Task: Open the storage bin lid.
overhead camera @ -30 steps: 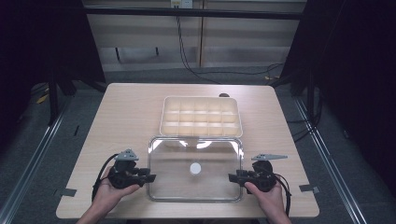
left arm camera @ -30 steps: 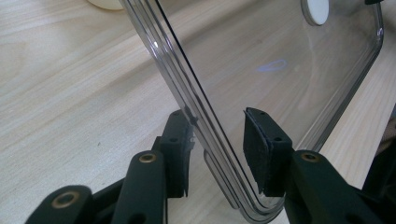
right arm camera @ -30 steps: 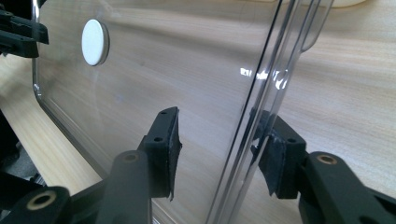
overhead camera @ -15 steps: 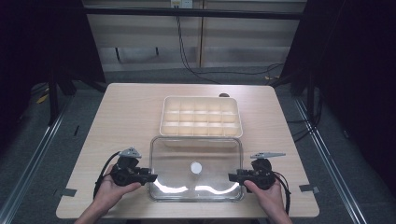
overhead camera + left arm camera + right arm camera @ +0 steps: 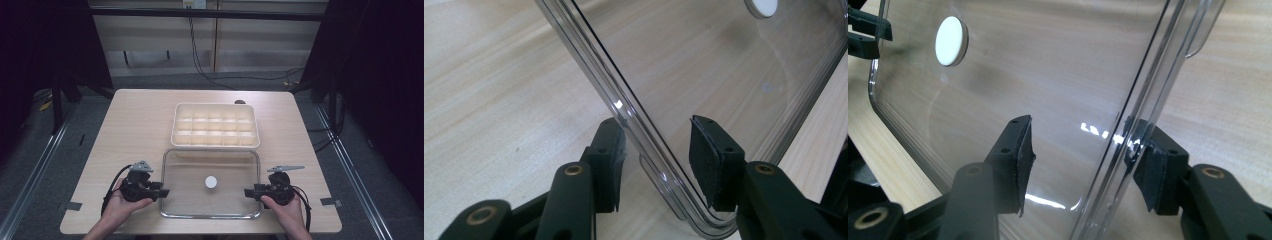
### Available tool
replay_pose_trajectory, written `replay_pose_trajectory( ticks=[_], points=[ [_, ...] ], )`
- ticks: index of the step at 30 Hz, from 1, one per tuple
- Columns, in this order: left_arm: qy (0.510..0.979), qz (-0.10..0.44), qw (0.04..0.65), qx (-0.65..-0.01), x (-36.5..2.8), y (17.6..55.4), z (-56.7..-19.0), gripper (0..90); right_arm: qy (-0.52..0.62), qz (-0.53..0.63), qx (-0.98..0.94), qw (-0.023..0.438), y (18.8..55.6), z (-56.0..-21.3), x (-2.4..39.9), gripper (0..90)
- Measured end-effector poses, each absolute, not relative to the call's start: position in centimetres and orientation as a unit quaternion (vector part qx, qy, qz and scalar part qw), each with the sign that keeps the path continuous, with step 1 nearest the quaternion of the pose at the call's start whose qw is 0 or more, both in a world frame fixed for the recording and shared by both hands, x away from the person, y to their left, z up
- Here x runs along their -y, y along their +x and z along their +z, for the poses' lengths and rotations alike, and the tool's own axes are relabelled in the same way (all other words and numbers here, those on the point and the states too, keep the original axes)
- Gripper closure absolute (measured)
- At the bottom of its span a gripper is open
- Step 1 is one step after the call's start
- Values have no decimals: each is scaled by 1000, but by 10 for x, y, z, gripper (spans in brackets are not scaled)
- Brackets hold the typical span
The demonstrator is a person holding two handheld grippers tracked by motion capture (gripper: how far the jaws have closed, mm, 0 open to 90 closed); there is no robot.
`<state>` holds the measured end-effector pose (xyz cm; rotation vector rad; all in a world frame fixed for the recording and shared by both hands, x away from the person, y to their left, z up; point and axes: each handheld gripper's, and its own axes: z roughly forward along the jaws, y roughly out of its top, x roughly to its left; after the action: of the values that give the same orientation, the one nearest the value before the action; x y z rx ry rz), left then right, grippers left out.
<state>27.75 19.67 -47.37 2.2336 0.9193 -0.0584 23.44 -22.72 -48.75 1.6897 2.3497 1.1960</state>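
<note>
1 clear lid [image 5: 210, 162] lies flat on the table [image 5: 125, 130], w/ 1 white round knob [image 5: 211, 182] at its centre. Just behind the lid, touching or nearly so: 1 cream compartment tray [image 5: 215, 125], divided in 3 rows of 6, so 18 cells; contents can't be made out.

2 grippers, 1 per hand. Left gripper [image 5: 161, 191] sits at the lid's left edge, near its front corner; right gripper [image 5: 248, 192] at the lid's right edge, directly opposite.

Left gripper view: lid rim [image 5: 644, 140] runs between the pads [image 5: 714, 160], gap on both sides, so released, not clamped. Right gripper view: rim [image 5: 1128, 130] again between the pads [image 5: 1020, 160]; near pad well clear, far pad close to the rim, contact unclear. Both sets of jaws have just been opening, the lid's edge between them.
</note>
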Motion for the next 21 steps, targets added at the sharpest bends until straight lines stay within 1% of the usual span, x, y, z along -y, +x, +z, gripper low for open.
replay_pose_trajectory(
  ticks=[4,9,15,17,18,21],
  points=[
    [867,-19,348,-355,-196,277,-475,575,542,378,-751,4,233,-488,226,442],
    [867,-11,343,-361,-195,276,-477,574,548,364,-753,11,234,-490,222,402],
    [864,-14,347,-365,-196,276,-478,575,547,364,-754,14,233,-490,221,395],
    [864,-17,346,-366,-196,276,-479,571,545,360,-757,23,233,-490,220,382],
    [863,-16,345,-369,-195,276,-480,566,540,356,-762,34,233,-490,220,377],
    [865,-21,340,-368,-195,275,-483,529,541,347,-765,48,233,-490,219,384]
  ],
)
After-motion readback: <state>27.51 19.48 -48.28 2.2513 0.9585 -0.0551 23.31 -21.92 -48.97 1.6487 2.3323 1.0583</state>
